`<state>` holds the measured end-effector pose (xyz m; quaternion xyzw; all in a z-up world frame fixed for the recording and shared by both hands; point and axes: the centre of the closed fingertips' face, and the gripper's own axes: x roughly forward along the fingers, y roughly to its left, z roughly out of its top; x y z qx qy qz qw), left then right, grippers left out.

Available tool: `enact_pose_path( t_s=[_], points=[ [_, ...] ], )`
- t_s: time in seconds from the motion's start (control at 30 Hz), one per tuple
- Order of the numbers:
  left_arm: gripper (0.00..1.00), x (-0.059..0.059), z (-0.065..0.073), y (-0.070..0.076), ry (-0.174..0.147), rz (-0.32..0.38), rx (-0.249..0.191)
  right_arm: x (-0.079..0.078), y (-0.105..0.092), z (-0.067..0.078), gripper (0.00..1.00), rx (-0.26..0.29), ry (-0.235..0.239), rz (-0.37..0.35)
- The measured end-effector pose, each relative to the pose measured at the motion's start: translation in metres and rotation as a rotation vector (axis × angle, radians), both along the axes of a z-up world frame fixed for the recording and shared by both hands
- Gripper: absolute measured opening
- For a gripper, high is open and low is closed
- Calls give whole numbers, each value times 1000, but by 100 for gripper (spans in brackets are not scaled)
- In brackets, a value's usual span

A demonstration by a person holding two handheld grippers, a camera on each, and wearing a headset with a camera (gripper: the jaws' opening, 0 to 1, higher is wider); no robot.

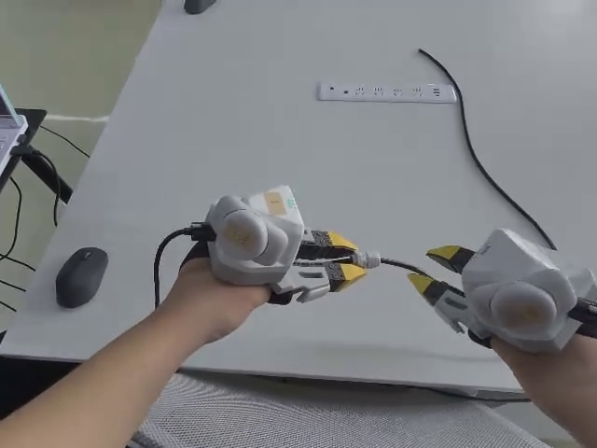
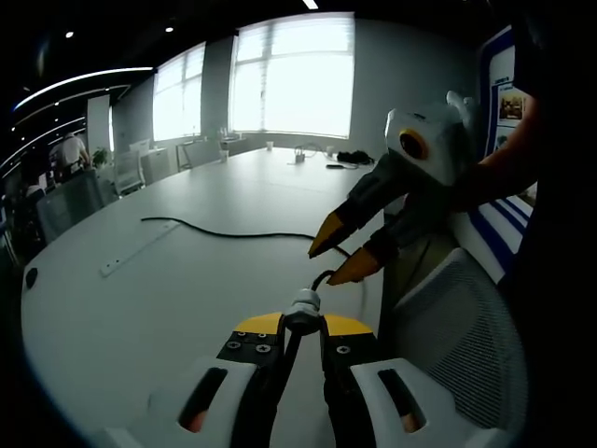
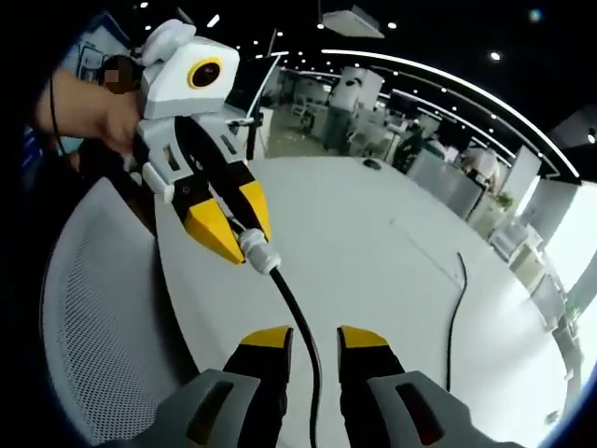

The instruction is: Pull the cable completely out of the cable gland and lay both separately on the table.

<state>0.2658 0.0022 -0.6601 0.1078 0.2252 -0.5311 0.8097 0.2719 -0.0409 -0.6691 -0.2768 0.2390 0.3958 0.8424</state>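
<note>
Reading no legible writing: print on the orange sticker atop the left gripper being too small. Clamping the pale grey threaded cable gland between the yellow jaw tips, pressed together on it, in the air above the near edge of the white worktop. Trailing the thin black cable out of the gland towards the right gripper. Holding that gripper's jaws apart, with the cable passing between them; contact not discernible. Losing the cable's far end at the bottom of the right gripper view.
</note>
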Motion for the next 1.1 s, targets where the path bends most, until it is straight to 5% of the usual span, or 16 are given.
enact_pose_path(
  t_s=[0.2, 0.57, 0.87, 1.1],
  points=[
    [15, -2, -2, -1, -7, -14, 19, -2, 23, 2, 12, -49, -43, 88],
    [15, 1, -2, -3, -7, -11, 20, 0, 31, -4, 2, -108, -53, 144],
    [15, 2, -5, -4, -4, -11, 21, 3, 28, -8, 1, -98, -49, 134],
    [15, 8, 1, -2, -7, -1, 4, 12, 18, -7, 0, -41, -21, 53]
  ],
)
